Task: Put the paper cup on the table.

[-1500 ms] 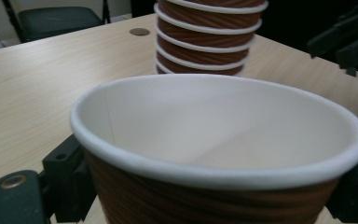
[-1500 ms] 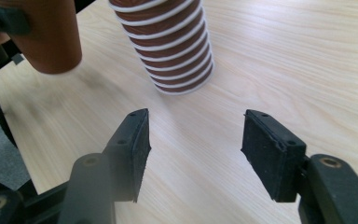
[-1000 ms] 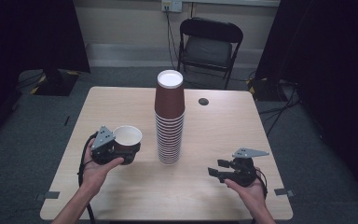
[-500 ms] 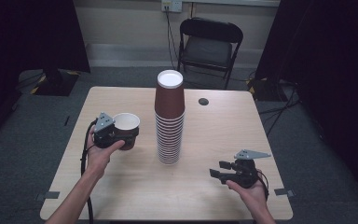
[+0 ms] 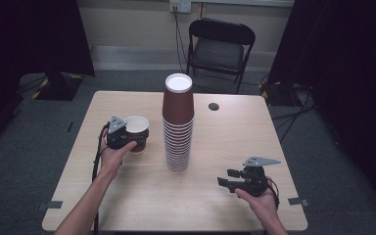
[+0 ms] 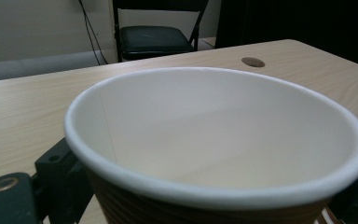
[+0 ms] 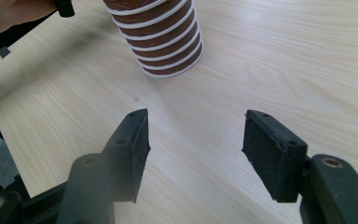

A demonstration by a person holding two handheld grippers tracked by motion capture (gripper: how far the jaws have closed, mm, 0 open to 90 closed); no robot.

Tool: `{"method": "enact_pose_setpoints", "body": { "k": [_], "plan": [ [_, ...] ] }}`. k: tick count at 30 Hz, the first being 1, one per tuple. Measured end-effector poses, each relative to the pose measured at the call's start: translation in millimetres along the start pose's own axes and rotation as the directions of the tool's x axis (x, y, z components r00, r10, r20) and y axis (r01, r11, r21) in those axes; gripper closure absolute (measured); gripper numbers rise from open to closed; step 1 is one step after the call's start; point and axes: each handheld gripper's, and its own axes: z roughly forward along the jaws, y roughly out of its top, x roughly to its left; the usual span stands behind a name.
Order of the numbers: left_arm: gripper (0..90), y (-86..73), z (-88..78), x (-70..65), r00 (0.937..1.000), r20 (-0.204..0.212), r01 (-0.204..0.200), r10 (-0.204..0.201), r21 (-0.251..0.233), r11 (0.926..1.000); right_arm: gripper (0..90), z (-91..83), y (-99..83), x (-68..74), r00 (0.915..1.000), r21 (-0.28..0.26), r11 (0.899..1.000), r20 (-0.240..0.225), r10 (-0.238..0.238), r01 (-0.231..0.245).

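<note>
The paper cup (image 5: 137, 132) sits upright in the left gripper (image 5: 127, 137), mouth up, just left of the tall stack of cups (image 5: 177, 125) that stands in the middle of the table (image 5: 127, 196). The jaws have just been opening a little with the cup still between them. In the left gripper view one black jaw lies against the cup's brown ribbed wall at the lower left, and the other is only a dark sliver at the right edge, so whether the pads still press cannot be made out for sure; the cup looks held. Its white rim and pale inside (image 6: 223, 140) take up most of that view, hiding its base and the table beneath it.

The right gripper (image 5: 235, 178) lies well to the right of the stack, near the table's front edge, its jaws wide apart with bare wood between them. Its fingers (image 7: 133, 149) point toward the stack's bottom cups (image 7: 161, 37), well short of them; the stack's upper part is cut off in the right gripper view.

Behind the stack, a small dark round spot (image 5: 214, 106) sits in the tabletop, and a folding chair (image 5: 220, 46) stands beyond the far edge.
</note>
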Motion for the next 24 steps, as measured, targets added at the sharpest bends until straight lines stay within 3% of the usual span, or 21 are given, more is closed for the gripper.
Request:
{"method": "enact_pose_setpoints", "body": {
  "k": [4, 11, 15, 19, 23, 24],
  "plan": [
    [8.2, -2.4, 3.3, -0.2, 0.9996, -0.007, -0.028, 0.028, 0.022, 0.9994, 41.2, -0.4, -0.6, -0.4, 1.0000, 0.003, 1.000, 0.002, 0.003, -0.003],
    [8.1, -6.3, 5.3, 1.3, 0.9998, 0.006, -0.017, 0.017, 0.045, 0.9989, 41.6, -1.5, -0.3, -0.5, 1.0000, -0.003, 1.000, -0.001, 0.007, -0.007],
    [8.1, -5.4, 4.7, -3.4, 0.9991, 0.014, -0.040, 0.039, 0.065, 0.9971, 41.7, -1.7, 0.7, -0.3, 1.0000, -0.003, 1.000, -0.001, 0.007, -0.007],
    [8.0, -6.2, 5.1, -5.7, 0.9992, 0.032, -0.026, 0.023, 0.083, 0.9962, 41.1, -2.2, 0.7, 0.1, 1.0000, -0.014, 1.000, -0.008, 0.004, -0.004],
    [8.7, -8.1, 5.8, -4.8, 0.9987, 0.033, -0.043, 0.039, 0.103, 0.9937, 41.1, -3.7, 0.4, 0.6, 1.0000, -0.019, 1.000, -0.009, 0.003, -0.004],
    [9.0, -8.2, 4.9, -5.0, 0.9980, 0.019, -0.061, 0.059, 0.113, 0.9918, 41.2, -4.2, 0.3, 0.3, 1.0000, -0.020, 1.000, -0.007, 0.004, -0.004]
  ]
}}
